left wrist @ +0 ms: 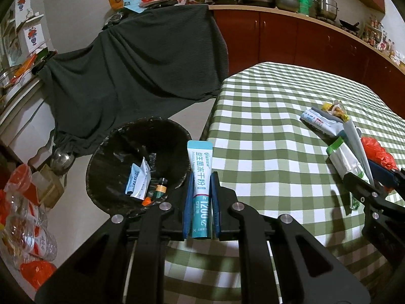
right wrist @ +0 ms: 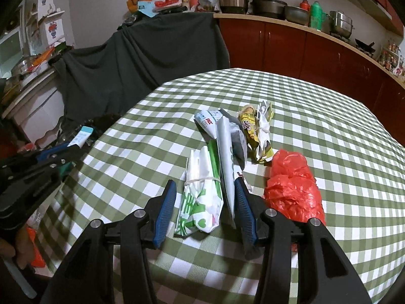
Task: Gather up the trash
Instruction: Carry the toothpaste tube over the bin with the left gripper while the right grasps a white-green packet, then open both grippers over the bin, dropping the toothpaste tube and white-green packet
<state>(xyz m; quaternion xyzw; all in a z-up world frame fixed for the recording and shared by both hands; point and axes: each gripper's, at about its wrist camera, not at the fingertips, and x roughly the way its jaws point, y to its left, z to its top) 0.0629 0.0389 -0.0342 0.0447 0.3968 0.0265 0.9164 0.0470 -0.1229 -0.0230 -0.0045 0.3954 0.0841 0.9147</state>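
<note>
Left claw (left wrist: 201, 190) clamping tight on a teal-and-white sachet (left wrist: 200, 177), pads pressing both long edges, hanging it at the table edge (left wrist: 253, 131) just beside the black-lined bin (left wrist: 114, 141) holding a few packets and a small bottle. Right claw (right wrist: 205, 202) standing partly open on the checked cloth, straddling a green-and-white bundled wrapper (right wrist: 202, 202) and a grey sleeve (right wrist: 226, 167); right pad touching the sleeve, left pad clear of the bundle, nothing gripped. Remaining trash lying just beyond on the table: yellow wrapper (right wrist: 249, 126), red plastic bag (right wrist: 293, 187).
</note>
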